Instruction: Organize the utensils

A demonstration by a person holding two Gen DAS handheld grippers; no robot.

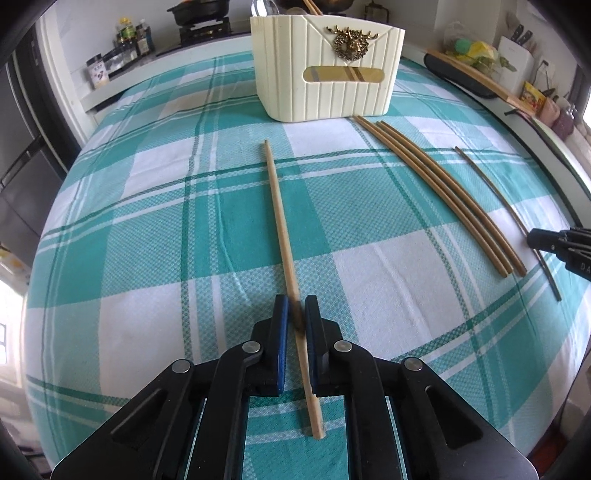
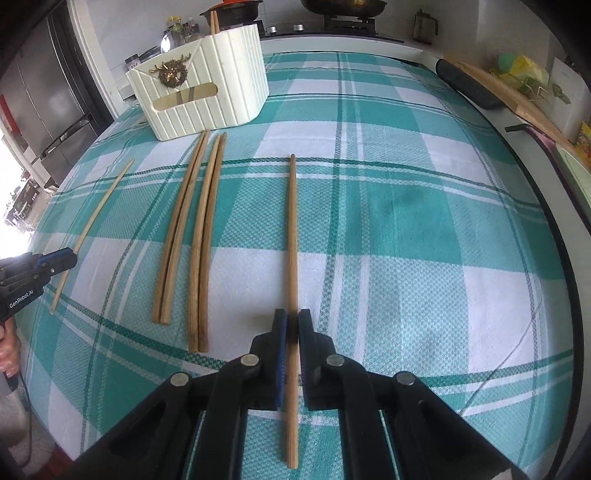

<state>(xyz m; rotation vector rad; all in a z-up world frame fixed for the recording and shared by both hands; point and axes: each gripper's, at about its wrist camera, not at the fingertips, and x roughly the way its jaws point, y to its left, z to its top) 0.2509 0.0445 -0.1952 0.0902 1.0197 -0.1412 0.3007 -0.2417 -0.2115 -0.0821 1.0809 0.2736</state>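
Note:
A cream utensil holder (image 1: 327, 74) with a brass deer badge stands at the far side of the plaid cloth; chopsticks stick up from it. My left gripper (image 1: 295, 308) is shut on a pale chopstick (image 1: 277, 206) near its close end; the stick points toward the holder. My right gripper (image 2: 293, 319) is shut on a darker brown chopstick (image 2: 292, 229), also near its close end. Between the two held sticks lie several loose brown chopsticks (image 2: 192, 240), side by side. The right wrist view catches the left gripper (image 2: 72, 254) at its left edge, and the holder (image 2: 207, 88) beyond. Whether either stick is off the cloth I cannot tell.
The teal and white cloth (image 1: 147, 221) covers the whole table. A stove with pans (image 2: 347, 11) and bottles (image 1: 129, 37) line the back counter. A black strip with a wooden board (image 2: 476, 88) lies at the right edge. A steel refrigerator (image 2: 48, 92) stands left.

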